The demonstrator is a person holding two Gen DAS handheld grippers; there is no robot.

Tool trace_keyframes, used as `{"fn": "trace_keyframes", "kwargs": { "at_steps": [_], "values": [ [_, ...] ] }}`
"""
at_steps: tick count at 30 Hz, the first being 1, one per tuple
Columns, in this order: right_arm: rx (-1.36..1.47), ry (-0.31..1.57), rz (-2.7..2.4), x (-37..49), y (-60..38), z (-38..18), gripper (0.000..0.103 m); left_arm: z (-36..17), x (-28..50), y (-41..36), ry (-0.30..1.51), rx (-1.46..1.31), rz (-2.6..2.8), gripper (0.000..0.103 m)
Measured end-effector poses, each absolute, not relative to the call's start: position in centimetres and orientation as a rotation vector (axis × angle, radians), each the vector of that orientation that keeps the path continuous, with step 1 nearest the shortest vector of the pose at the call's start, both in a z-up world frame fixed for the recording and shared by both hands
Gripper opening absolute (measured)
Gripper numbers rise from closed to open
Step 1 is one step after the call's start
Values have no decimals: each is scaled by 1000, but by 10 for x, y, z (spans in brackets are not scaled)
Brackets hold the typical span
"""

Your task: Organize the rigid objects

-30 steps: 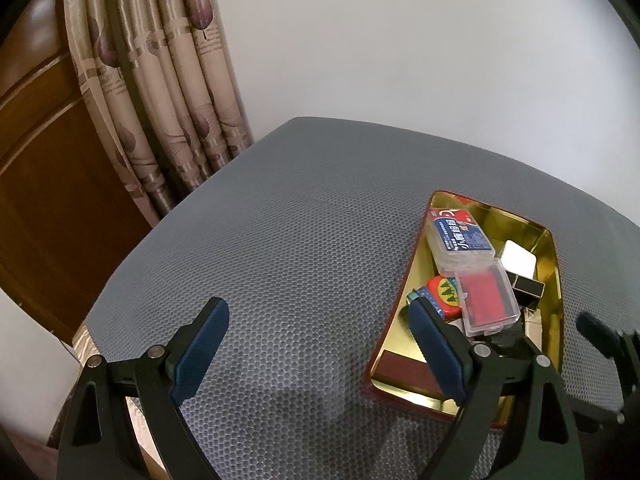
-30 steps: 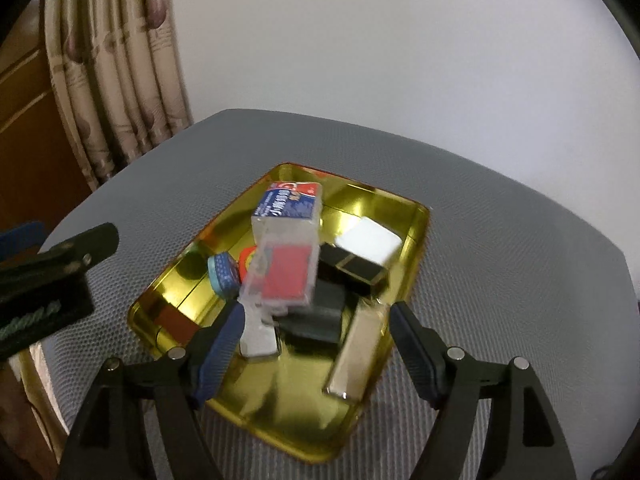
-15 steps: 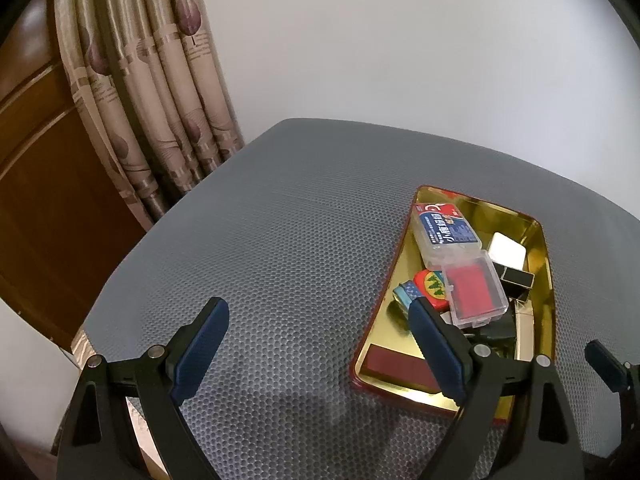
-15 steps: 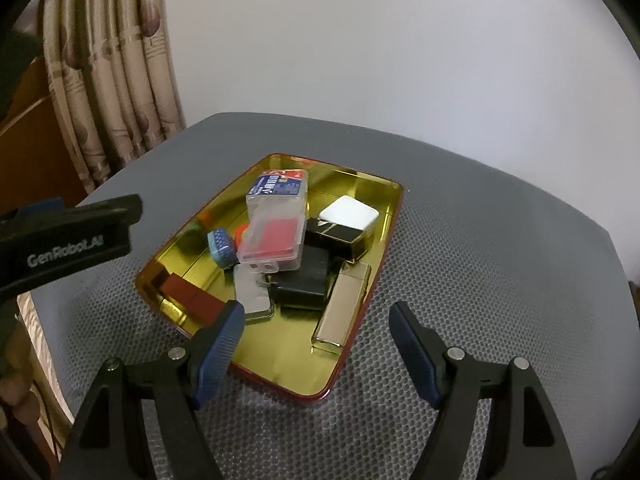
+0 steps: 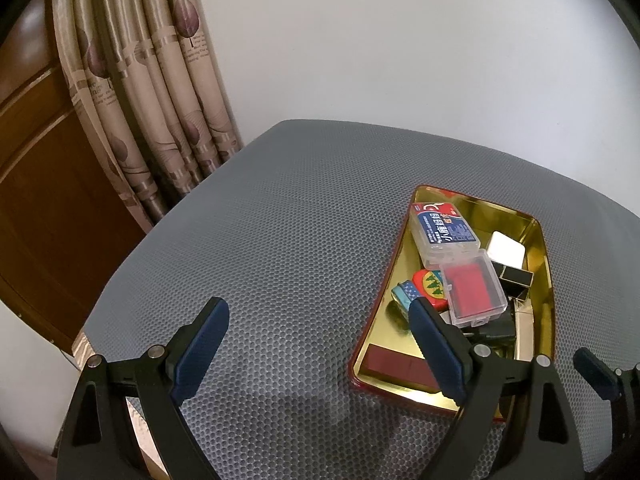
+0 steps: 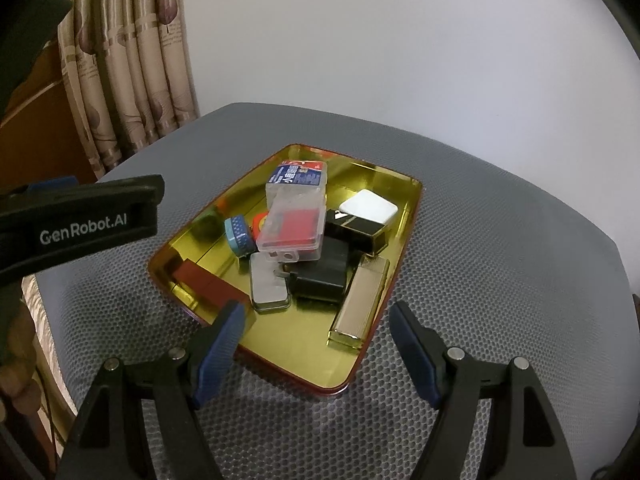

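Both tongs, left [image 5: 316, 354] & right [image 6: 316, 354], wide open w/ nothing held, have pulled back since 1 s ago. Small boxes sit piled in gold tray [image 6: 384, 344] on grey counter [image 5: 280, 216]; sorting could be starting or done.

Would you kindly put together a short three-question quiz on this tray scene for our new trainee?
1. True or false: the right claw is shut on the gold bar.
2. Which item rests on top of the pile in the gold tray? A) the clear case with a red insert B) the dark red block C) the silver tin
3. Fill in: the left claw hovers mostly over the grey ____ surface, beside the tray.

Key: 1 false, both claws are open and empty; 2 A; 3 mesh.
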State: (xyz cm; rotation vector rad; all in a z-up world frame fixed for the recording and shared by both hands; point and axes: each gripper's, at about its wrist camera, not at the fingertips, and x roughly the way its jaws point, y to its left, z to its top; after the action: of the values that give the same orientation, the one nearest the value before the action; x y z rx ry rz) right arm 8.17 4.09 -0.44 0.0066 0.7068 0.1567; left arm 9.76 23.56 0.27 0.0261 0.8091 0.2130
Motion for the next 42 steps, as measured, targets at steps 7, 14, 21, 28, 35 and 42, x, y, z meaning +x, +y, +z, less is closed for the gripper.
{"fn": "trace_keyframes", "kwargs": {
  "at_steps": [7, 14, 21, 28, 35, 42],
  "values": [
    [4, 704, 164, 80, 41, -5, 77, 3, 97, 235, 806, 26, 216, 89],
    [6, 716, 172, 82, 41, -7, 77, 3, 97, 234, 805, 30, 211, 89],
    [3, 716, 175, 83, 41, -7, 77, 4, 97, 232, 795, 39, 210, 89],
    [0, 722, 178, 83, 42, -7, 77, 4, 97, 230, 792, 48, 213, 89],
    [-2, 724, 179, 84, 43, -7, 77, 4, 97, 229, 793, 52, 212, 89],
    [2, 725, 181, 84, 43, -7, 77, 4, 98, 228, 795, 53, 212, 89]
  ]
}}
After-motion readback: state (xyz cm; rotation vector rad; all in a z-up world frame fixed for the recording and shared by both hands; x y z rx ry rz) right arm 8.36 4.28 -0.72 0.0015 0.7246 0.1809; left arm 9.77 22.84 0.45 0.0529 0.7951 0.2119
